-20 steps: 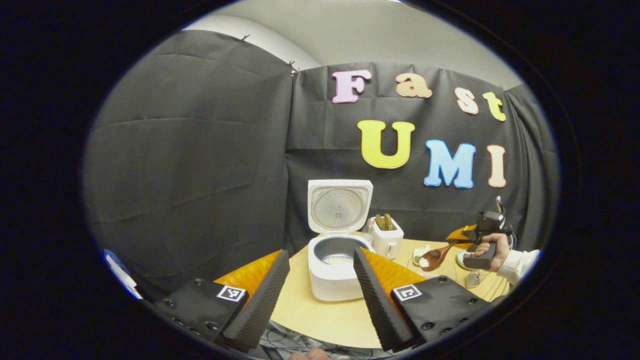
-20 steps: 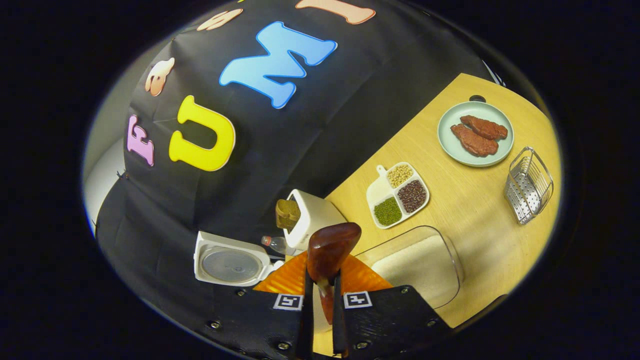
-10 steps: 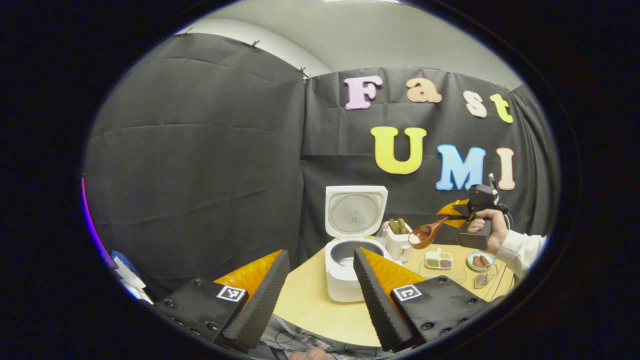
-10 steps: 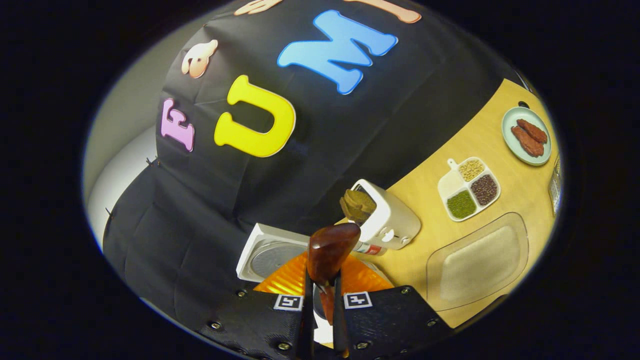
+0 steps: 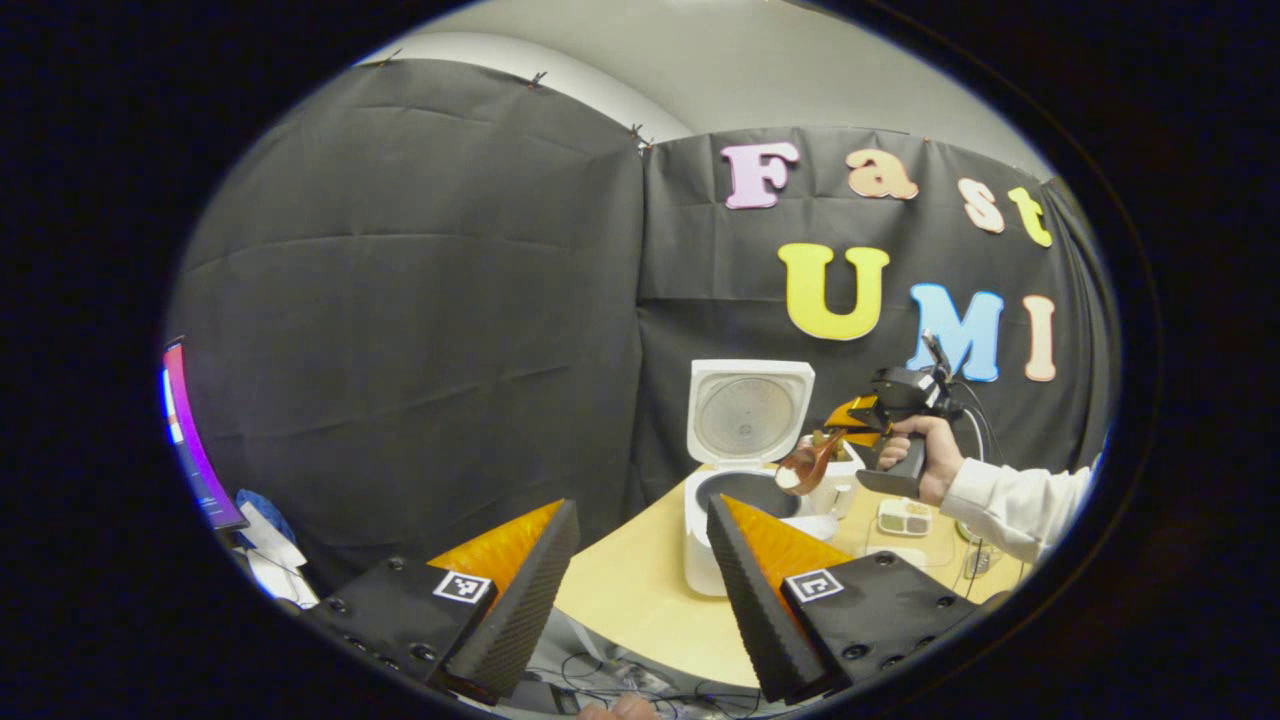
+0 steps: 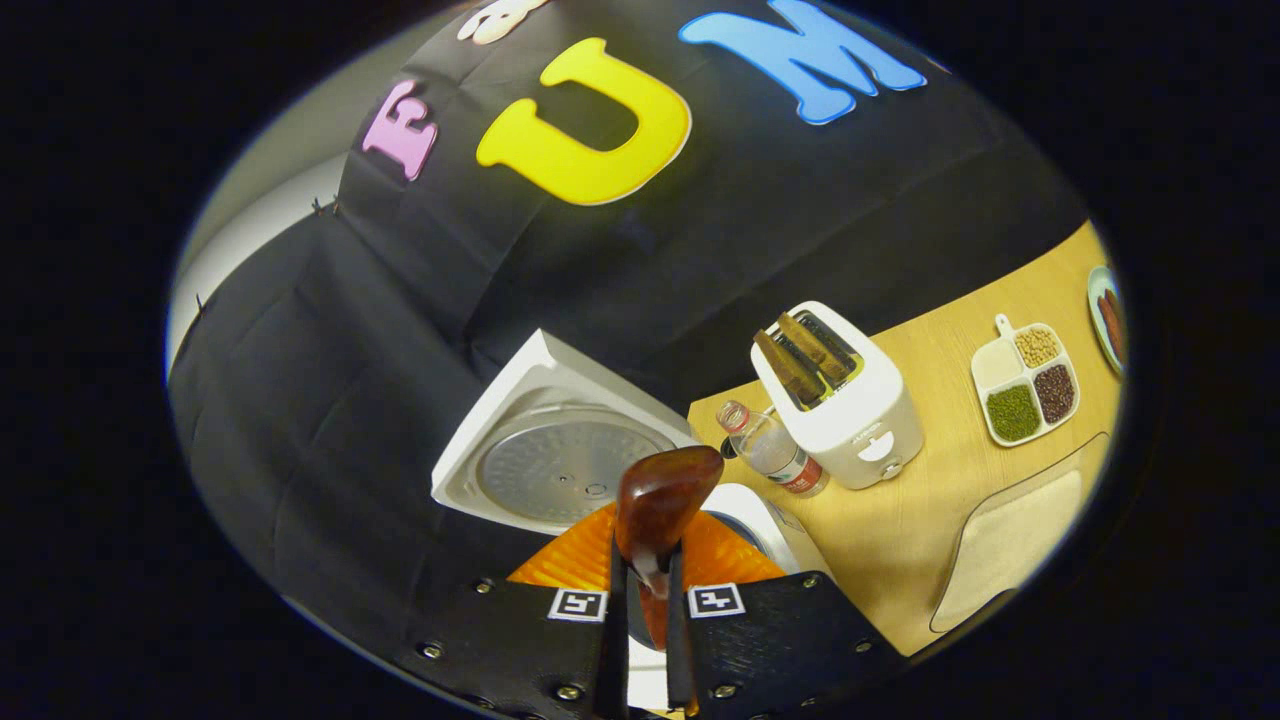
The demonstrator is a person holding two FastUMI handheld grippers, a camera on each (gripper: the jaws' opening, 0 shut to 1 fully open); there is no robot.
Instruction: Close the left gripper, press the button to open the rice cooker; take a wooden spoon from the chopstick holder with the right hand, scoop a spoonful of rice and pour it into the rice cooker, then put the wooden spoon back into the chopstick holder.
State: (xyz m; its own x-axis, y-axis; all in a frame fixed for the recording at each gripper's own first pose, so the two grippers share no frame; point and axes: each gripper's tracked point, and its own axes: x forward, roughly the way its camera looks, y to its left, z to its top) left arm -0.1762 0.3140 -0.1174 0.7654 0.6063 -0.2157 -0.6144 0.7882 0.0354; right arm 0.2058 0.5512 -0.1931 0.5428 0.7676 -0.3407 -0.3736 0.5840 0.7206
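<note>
The left gripper (image 5: pixel 640 590) is idling low with its jaws standing well apart and nothing between them. Through that gap, ahead and a little right, the rice cooker (image 5: pixel 745 510) is sitting on the round table (image 5: pixel 630 610) with its lid (image 5: pixel 750 412) standing upright and its pot open.

Farther right in the left gripper view, a hand (image 5: pixel 925 455) is carrying the right gripper (image 5: pixel 835 435), whose jaws are clamping the handle of the wooden spoon (image 5: pixel 805 465). The bowl is hanging just at the pot's right rim, and something pale, likely rice, is showing at its lip. In the right gripper view the spoon (image 6: pixel 662 510) is sticking straight out ahead of the closed jaws, the lid (image 6: pixel 560 450) is lying ahead and left of them, and the pot's rim is peeking below and right.

The risk I am judging here is rice spilling early: the bowl is already tipping near the rim, so grains could be landing on the cooker's edge or the table. The thin handle could also be twisting in the clamp.

Room is tight to the right of the jaws, where a water bottle (image 6: pixel 772 452) and a toaster (image 6: pixel 840 400) are standing just beside the cooker; the upright lid is walling off the far side. Overhead is looking open.
</note>
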